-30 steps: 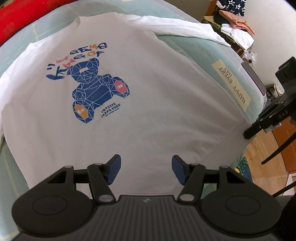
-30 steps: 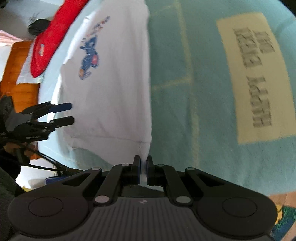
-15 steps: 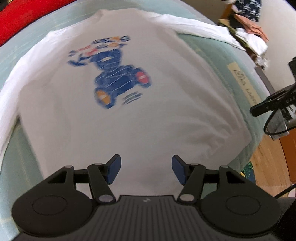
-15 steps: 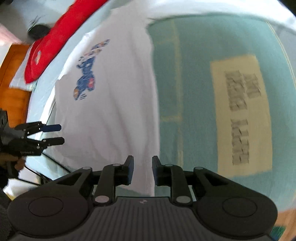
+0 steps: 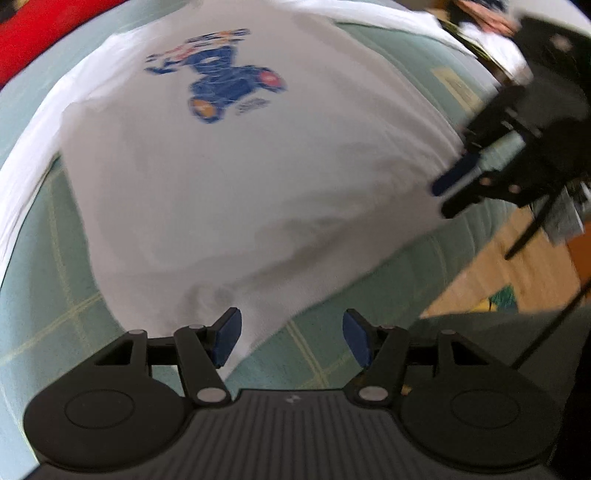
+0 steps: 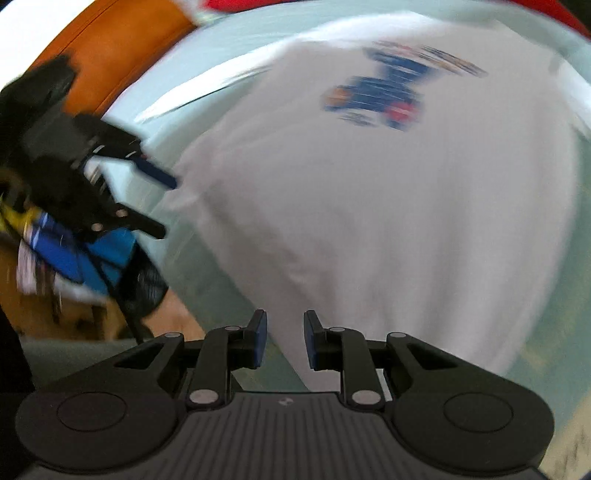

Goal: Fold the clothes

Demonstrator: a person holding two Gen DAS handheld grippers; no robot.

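White cloth fills both blurred views: a shirt (image 5: pixel 229 177) with a blue bear print (image 5: pixel 225 85) at upper centre, spread on a pale green bed (image 5: pixel 48 280). At the bottom of the left wrist view, the left gripper (image 5: pixel 291 341) stands wide over the hem corner, empty. The right gripper (image 6: pixel 284 339) is narrowly parted, its jaws having just opened, seemingly with nothing between them, hem beneath. A red pillow (image 5: pixel 40 33) sits upper left.

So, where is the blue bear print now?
In the left wrist view the blue bear print sits upper centre on the white shirt, far from the hem.
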